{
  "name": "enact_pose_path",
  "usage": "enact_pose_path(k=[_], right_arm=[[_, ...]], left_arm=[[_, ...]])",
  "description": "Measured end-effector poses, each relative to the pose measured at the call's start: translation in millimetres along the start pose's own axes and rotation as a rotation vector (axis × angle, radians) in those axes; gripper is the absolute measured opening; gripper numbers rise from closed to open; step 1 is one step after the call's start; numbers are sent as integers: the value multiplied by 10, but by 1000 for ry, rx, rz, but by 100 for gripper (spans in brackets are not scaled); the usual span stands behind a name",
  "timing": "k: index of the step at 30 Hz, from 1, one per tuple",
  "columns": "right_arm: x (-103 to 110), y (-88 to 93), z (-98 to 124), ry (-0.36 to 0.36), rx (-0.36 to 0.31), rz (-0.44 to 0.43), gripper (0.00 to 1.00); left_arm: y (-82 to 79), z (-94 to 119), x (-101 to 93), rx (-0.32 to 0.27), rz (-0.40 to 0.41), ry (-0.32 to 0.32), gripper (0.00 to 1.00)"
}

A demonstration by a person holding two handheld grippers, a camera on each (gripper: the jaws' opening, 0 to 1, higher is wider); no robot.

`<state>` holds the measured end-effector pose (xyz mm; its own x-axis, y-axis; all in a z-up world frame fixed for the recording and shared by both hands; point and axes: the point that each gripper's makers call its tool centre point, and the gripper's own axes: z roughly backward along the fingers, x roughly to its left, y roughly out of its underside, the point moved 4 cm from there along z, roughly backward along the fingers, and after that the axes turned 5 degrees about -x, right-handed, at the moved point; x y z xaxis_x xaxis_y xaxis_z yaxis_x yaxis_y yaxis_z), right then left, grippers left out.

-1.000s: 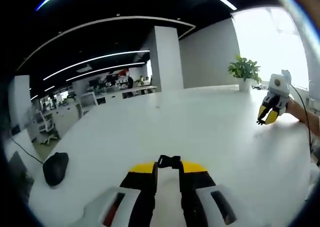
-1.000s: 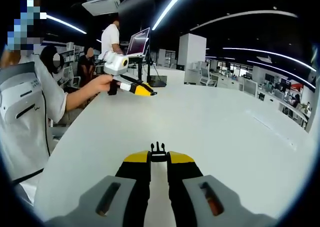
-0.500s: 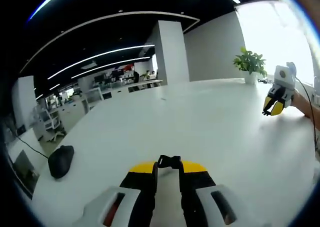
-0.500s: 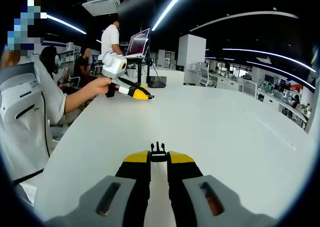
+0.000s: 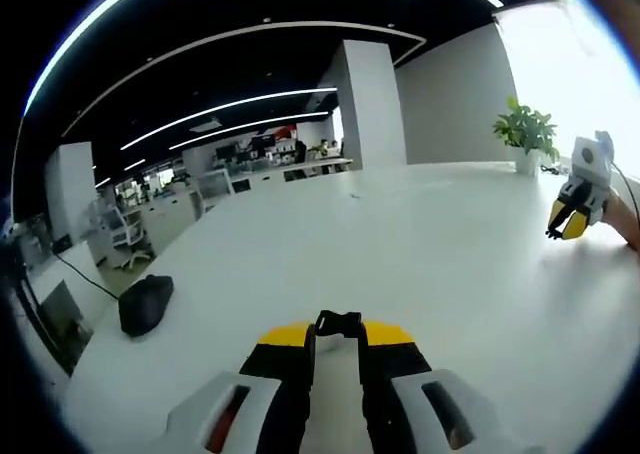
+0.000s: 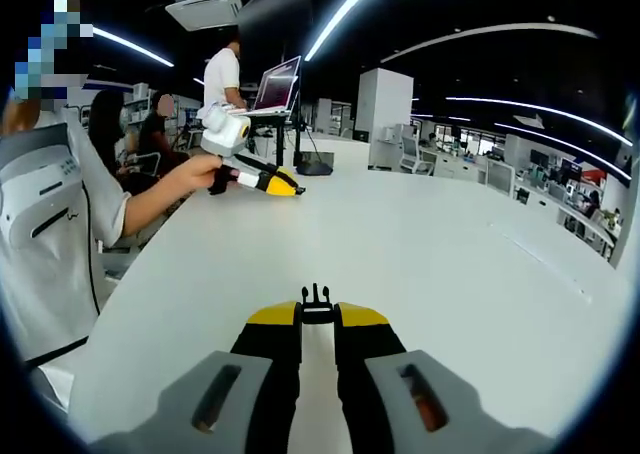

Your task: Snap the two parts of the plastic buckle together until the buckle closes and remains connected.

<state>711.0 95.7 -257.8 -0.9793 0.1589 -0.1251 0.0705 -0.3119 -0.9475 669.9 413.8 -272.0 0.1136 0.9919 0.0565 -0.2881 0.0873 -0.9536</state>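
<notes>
Buckle parts are the things to join, and each gripper holds one. In the left gripper view, the left gripper has its jaws pinched on the socket half, a small black piece with a wide open mouth, at 6 o'clock. In the right gripper view, the right gripper has its jaws pinched on the pronged half, a small black piece with thin prongs poking up, also at 6 o'clock.

The two halves are well apart. In the left gripper view the right gripper sits far off at 3 o'clock, over the white table. In the right gripper view the left gripper sits at 10 o'clock in the person's hand.

Both pieces look small, light and made of hard, smooth plastic. I think they could slip or twist if the squeeze is weak. The prongs look thin, so they may bend a little and then spring back. It seems best to hold each half by its back end, as now, so the mouth and the prongs stay free to meet.

A black computer mouse lies at 9 o'clock and a potted plant stands at 2 o'clock.
</notes>
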Motion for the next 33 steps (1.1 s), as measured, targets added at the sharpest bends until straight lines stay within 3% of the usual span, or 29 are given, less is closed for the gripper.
enact_pose_path(k=[8, 11, 13, 16, 20, 29, 33], right_arm=[[5, 0, 4, 2, 3, -3, 11], [5, -8, 8, 3, 1, -1, 11], [3, -13, 10, 4, -1, 0, 11], [4, -17, 7, 4, -1, 3, 11], [5, -23, 12, 3, -2, 5, 11], [6, -32, 13, 2, -6, 9, 11], [3, -33, 16, 3, -7, 9, 11]], left_arm=[[4, 36, 41, -4, 16, -84, 17], [28, 37, 40, 22, 25, -84, 17], [90, 44, 19, 79, 5, -72, 17], [84, 32, -11, 73, -11, -109, 17], [75, 33, -27, 76, -3, -106, 17], [2, 83, -27, 35, 13, -93, 33], [-46, 61, -6, 35, -70, -43, 43]])
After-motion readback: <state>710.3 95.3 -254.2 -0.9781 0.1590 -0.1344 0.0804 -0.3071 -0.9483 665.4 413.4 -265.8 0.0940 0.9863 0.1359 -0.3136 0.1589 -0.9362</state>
